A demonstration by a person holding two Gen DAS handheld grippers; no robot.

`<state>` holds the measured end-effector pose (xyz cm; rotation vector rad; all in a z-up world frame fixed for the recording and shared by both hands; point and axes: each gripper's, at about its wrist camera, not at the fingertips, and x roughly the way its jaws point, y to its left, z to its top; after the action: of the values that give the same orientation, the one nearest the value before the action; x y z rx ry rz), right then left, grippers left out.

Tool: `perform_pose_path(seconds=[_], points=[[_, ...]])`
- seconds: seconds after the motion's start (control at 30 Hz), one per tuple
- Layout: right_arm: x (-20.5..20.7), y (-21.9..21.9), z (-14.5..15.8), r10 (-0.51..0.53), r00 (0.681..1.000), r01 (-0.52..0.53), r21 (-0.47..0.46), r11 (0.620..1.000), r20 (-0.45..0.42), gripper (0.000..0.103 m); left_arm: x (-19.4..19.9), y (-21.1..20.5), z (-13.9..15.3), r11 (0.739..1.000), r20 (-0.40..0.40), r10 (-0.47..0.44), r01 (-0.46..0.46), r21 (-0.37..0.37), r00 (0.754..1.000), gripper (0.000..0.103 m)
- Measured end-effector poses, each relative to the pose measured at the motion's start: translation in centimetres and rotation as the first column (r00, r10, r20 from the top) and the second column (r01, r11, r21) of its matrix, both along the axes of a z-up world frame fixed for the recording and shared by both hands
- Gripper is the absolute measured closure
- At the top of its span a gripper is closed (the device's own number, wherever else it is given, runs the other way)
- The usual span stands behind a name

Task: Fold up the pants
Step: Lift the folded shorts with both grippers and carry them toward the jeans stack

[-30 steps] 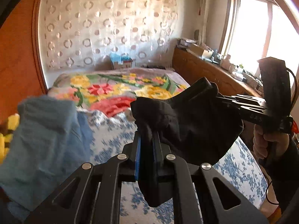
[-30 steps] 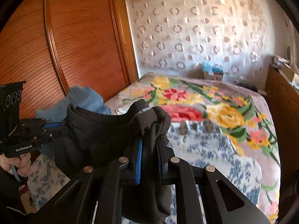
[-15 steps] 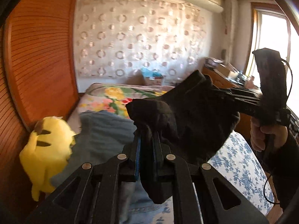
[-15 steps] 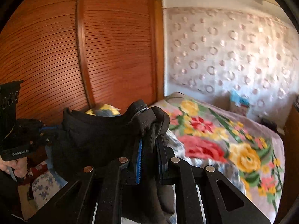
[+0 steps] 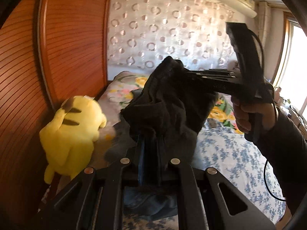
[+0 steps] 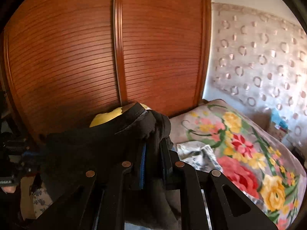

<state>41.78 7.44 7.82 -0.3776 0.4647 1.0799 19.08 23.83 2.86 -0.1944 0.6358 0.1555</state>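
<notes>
So in the left wrist view we've got the wooden wardrobe filling the left side of the frame, then a yellow plush toy sitting lower left against it, a bit blurry. Bottom centre is our left gripper, jaws pressed nearly together and pinching a bunched fold of the black pants, which hang in the middle of the frame above the bed with the blue flower sheet. Over on the right, our right gripper pokes in sideways and bites into the top edge of the same pants, with a hand and dark sleeve wrapped round its handle. In the right wrist view the left gripper is a dark blurry shape at the far left edge, the pants stretch from it across the lower left, a bit of the plush toy peeks out behind, and the right gripper at bottom centre clamps the bunched cloth. Flowery blanket at right.
</notes>
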Motion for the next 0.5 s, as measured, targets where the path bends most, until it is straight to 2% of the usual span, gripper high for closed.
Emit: perform_pose_path(seconds=[0.1,0.2,0.3,0.47,0.5], points=[[1.5,1.6,-1.3,-0.042,0.999,0.041,-0.033,0.999,-0.024,0.088,0.3,0.9,-1.1,1.0,-0.032,0.026,-0.027,-0.003,0.999,0.091],[3.0,1.3,-2.5,-0.103,0.993,0.101,-0.038,0.994,-0.05,0.075,0.3,1.5,-1.9,0.999,-0.04,0.033,-0.034,-0.027,0.999,0.091],[3.6,-0.4,-2.5,-0.145,0.988,0.145,-0.006,0.989,-0.046,0.072,0.2,1.4,-1.6,0.999,-0.03,0.028,-0.029,-0.033,0.999,0.089],[4.7,-4.1,-1.5,-0.202,0.978,0.204,0.039,0.978,-0.055,0.069,0.2,1.5,-0.8,0.999,-0.02,0.037,-0.037,-0.001,0.999,0.076],[4.4,-4.8,-1.3,-0.2,0.978,0.203,0.046,0.978,-0.055,0.069,0.1,1.4,-0.6,0.999,-0.012,0.037,-0.037,0.003,0.999,0.07]])
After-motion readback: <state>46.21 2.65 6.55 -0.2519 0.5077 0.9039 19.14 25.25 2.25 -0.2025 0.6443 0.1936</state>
